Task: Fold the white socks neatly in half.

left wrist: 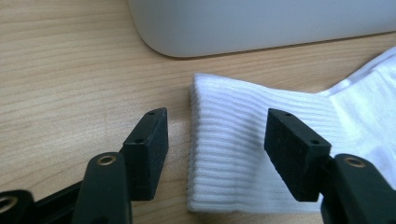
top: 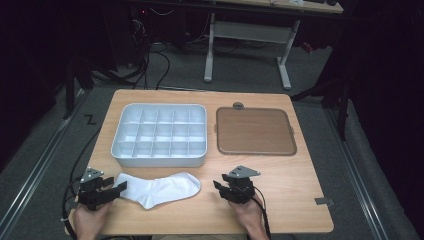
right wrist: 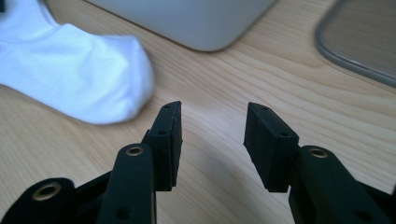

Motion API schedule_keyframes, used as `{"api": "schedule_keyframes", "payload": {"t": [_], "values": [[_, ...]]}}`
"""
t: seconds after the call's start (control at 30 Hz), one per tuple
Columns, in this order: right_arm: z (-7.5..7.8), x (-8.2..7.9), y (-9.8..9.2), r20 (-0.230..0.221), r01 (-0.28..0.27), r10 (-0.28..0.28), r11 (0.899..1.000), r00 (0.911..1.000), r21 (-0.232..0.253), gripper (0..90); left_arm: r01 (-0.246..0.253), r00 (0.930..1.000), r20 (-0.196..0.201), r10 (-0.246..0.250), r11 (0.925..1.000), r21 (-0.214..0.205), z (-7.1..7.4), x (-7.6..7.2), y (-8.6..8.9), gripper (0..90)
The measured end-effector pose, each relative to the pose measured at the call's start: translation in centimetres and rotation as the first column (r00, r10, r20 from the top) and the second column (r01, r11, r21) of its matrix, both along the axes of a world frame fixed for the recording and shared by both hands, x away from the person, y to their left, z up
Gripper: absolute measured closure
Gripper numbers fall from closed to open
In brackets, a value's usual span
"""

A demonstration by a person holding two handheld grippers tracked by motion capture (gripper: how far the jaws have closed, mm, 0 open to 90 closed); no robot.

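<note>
A white sock (top: 160,189) lies flat on the wooden table (top: 290,180) near the front edge, cuff to the left, toe to the right. My left gripper (top: 114,187) is at the cuff end and open. In the left gripper view the ribbed cuff of the sock (left wrist: 233,140) lies between the jaws of the left gripper (left wrist: 215,135); one jaw stands over bare wood, the other above the fabric, neither pressing. My right gripper (top: 220,189) hangs open over bare wood just right of the toe. In the right gripper view the sock (right wrist: 79,79) shows up and to the left of the right gripper (right wrist: 215,126).
A white tray (top: 160,159) with several small compartments sits behind the sock; its wall shows close in both gripper views (left wrist: 261,28) (right wrist: 196,23). To its right lies a flat brown lid (top: 255,131) with a grey rim (right wrist: 359,42). A white-legged desk and cables stand beyond the table.
</note>
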State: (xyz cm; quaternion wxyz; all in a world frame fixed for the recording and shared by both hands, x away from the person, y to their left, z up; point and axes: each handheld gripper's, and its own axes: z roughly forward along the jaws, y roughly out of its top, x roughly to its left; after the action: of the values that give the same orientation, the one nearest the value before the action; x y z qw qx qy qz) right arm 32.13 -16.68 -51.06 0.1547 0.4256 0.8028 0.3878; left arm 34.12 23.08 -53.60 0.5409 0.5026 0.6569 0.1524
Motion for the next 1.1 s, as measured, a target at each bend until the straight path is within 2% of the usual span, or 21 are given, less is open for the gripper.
{"api": "schedule_keyframes", "payload": {"t": [0.13, 0.27, 0.43, 0.57, 0.67, 0.7, 0.77, 0.97, 1.1], "values": [[-0.2, 0.3, 1.9, -0.011, -0.046, 0.046, 0.999, 0.9989, 0.014, 56.9, -0.004, 1.0, 0.003, 0.004, 1.0, 0.0, -0.1, 0.0, -0.3, 42.7], [-0.5, 0.4, 3.4, -0.011, -0.074, 0.074, 0.997, 0.9972, 0.019, 56.7, 0.008, 0.9999, 0.012, -0.009, 0.9995, 0.031, -0.2, -0.1, -0.7, 45.2], [-1.0, 0.9, 4.9, -0.026, -0.093, 0.093, 0.996, 0.9953, 0.013, 58.6, 0.017, 0.9997, 0.02, -0.018, 0.9988, 0.046, -0.2, -0.3, -1.0, 51.0], [-1.4, 1.1, 5.4, -0.036, -0.104, 0.104, 0.995, 0.994, -0.007, 65.0, 0.018, 0.9996, 0.019, -0.019, 0.9984, 0.054, -0.2, -0.3, -1.0, 54.5], [-1.8, 1.4, 5.6, -0.06, -0.108, 0.107, 0.994, 0.9925, -0.02, 77.7, 0.024, 0.9996, 0.013, -0.024, 0.9988, 0.043, -0.2, -0.3, -1.0, 64.8], [-1.8, 1.4, 5.6, -0.06, -0.108, 0.107, 0.994, 0.9925, -0.02, 77.7, 0.03, 0.9995, 0.008, -0.03, 0.9989, 0.036, -0.2, -0.4, -0.9, 64.8], [-1.7, 1.3, 5.6, -0.051, -0.118, 0.117, 0.993, 0.9919, -0.03, 83.4, 0.043, 0.9991, 0.004, -0.043, 0.9987, 0.027, -0.1, -0.4, -1.0, 69.9], [-1.3, 1.1, 5.2, -0.049, -0.121, 0.12, 0.992, 0.9916, -0.024, 85.7, 0.074, 0.9972, -0.007, -0.075, 0.9971, -0.014, 0.1, -0.6, -1.4, 77.9], [-0.9, 0.8, 4.5, -0.034, -0.116, 0.116, 0.993, 0.9927, -0.011, 85.9, 0.097, 0.9952, -0.012, -0.097, 0.995, -0.025, 0.5, -0.8, -1.9, 78.5]]}}
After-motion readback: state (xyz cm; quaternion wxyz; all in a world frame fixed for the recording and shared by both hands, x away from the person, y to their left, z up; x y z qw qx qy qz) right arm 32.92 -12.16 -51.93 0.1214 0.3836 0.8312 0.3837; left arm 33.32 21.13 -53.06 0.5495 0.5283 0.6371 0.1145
